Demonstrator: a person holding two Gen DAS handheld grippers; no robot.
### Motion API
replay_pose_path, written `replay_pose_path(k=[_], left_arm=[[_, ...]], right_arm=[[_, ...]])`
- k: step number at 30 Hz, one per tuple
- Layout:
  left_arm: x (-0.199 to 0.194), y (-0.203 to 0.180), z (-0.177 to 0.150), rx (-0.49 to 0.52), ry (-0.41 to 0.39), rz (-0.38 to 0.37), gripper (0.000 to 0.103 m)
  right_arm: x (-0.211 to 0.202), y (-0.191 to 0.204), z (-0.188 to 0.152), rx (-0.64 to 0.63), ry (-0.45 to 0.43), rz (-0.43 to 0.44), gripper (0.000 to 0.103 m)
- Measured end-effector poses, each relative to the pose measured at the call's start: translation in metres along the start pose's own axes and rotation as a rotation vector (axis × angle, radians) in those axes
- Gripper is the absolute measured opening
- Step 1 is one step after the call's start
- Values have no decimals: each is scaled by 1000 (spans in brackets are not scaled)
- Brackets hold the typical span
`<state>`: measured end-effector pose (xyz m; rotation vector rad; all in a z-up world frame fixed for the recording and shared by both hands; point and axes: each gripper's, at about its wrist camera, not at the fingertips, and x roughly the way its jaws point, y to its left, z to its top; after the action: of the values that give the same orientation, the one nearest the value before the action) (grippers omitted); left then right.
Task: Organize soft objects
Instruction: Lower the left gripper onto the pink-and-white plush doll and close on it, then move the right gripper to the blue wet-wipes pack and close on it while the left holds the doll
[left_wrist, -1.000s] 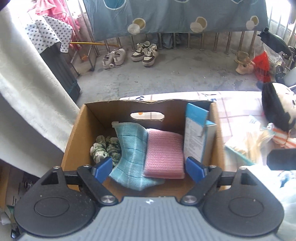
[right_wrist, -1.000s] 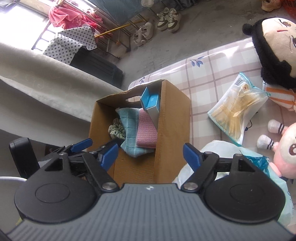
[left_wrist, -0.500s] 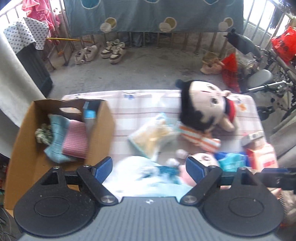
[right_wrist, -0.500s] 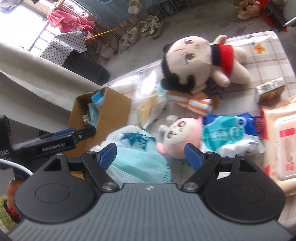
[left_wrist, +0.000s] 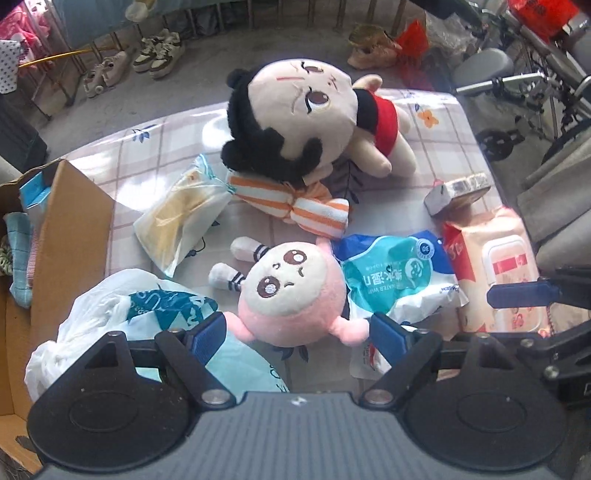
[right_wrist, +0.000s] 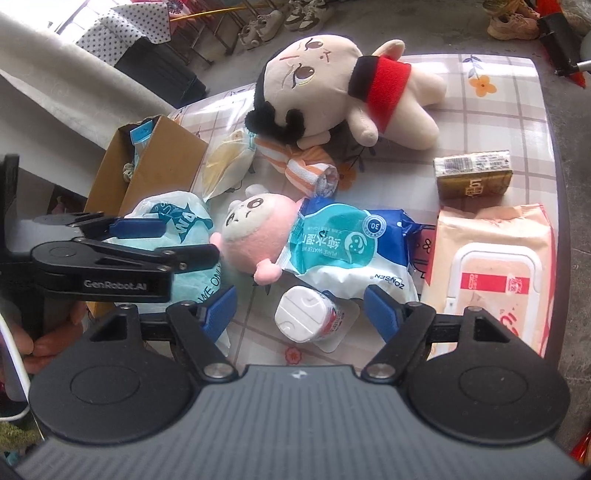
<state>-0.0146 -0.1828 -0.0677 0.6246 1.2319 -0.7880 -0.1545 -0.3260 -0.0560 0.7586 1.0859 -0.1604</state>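
Reach step: left gripper (left_wrist: 295, 330), jaws apart and empty, hangs over the pink plush (left_wrist: 291, 295) near the table's (left_wrist: 436, 122) front edge; right gripper (right_wrist: 300, 308), jaws just narrowing, empty; next, a clamp on the plush, then carry to the cardboard box (left_wrist: 74, 236) at the left edge.

L gripper (left_wrist: 295, 332) fingers wide apart, empty; R gripper (right_wrist: 300, 308) fingers just narrowing, empty.

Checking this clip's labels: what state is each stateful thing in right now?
Cardboard box: open-topped, cloths inside.
Pink plush: lying on table, loose.
Big doll: lying on its side.
Wipes pack: lid closed.
Left tongs: open, empty.
Right tongs: jaws have just been closing, open, nothing gripped.
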Motion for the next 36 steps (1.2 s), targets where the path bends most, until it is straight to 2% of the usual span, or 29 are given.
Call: replay_pose_path(k=[3, 5, 12, 16, 20, 23, 29, 33, 36], left_arm=[[21, -1, 11, 37, 20, 47, 85], [32, 1, 17, 24, 29, 59, 85], [67, 5, 25, 16, 120, -6, 85], [75, 10, 28, -14, 115, -35, 88], [72, 16, 29, -32, 93, -59, 80], [65, 22, 31, -58, 75, -50, 76], [37, 45, 40, -229, 57, -116, 76], [24, 59, 43, -416, 81, -240, 76], [25, 55, 44, -502, 111, -347, 77]], right_arm=[[19, 3, 1, -41, 25, -1, 69], [29, 6, 0, -66, 41, -9, 69], [48, 3, 4, -15, 61, 21, 69], [53, 0, 9, 20, 57, 34, 69], [60, -3, 11, 34, 60, 42, 69], [62, -3, 11, 31, 63, 44, 69], [68, 6, 14, -8, 56, 38, 69], [64, 13, 19, -15, 33, 46, 69], [52, 14, 19, -8, 9, 50, 69]])
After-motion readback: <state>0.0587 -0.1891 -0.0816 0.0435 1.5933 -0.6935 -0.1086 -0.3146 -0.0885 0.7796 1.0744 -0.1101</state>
